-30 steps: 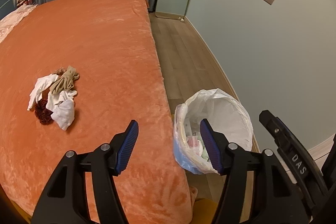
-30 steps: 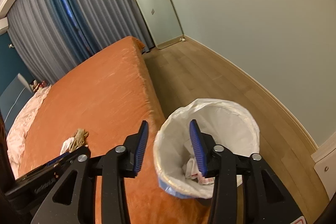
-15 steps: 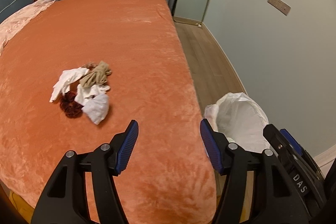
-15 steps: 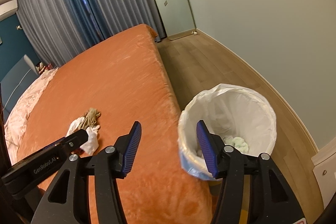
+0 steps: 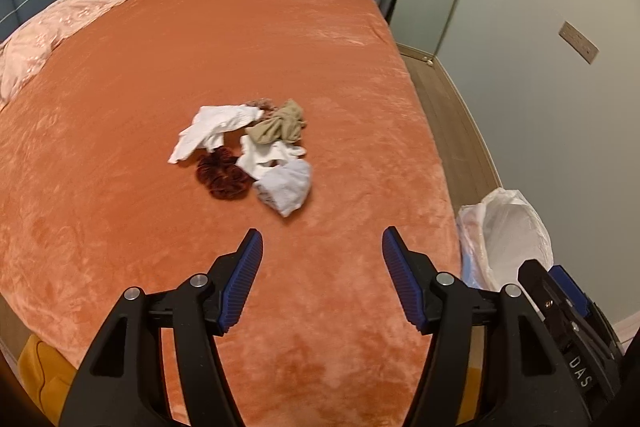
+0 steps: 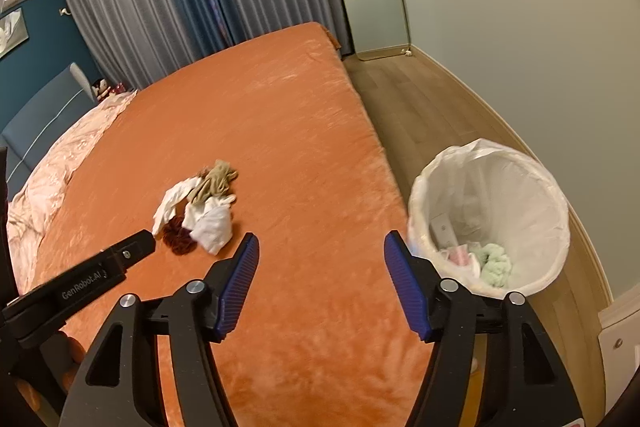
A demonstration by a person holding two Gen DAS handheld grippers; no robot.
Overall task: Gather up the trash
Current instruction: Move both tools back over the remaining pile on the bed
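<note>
Both claws hang over the near edge of the orange bed (image 5: 224, 39): the left gripper (image 5: 322, 281) has its blue-padded fingers spread wide with nothing between them, and the right gripper (image 6: 322, 285) is spread just as wide and just as empty. Out on the middle of the bedspread, well beyond the fingertips, lies a small heap of trash (image 5: 248, 153) bunched together and touching: a white crumpled cloth (image 5: 212, 129) on the far left, a tan rag (image 5: 280, 125) at the far right of the heap, a dark red scrunchie (image 5: 220, 177) on the near left, and a pale wad (image 5: 286, 187) nearest the grippers. On the wooden floor (image 6: 416, 107) to the right, just beside the bed's edge, stands the bin (image 6: 490, 215), lined with a white plastic bag (image 6: 532, 187) folded over its rim. Down in the bag I can see a pale green crumpled lump (image 6: 496, 263), something pink (image 6: 458, 257) beside it on the left, and a white flat packet (image 6: 444, 231) leaning against the left wall. From the left wrist view the bin's inside is hidden; only its bag-covered side shows.
</note>
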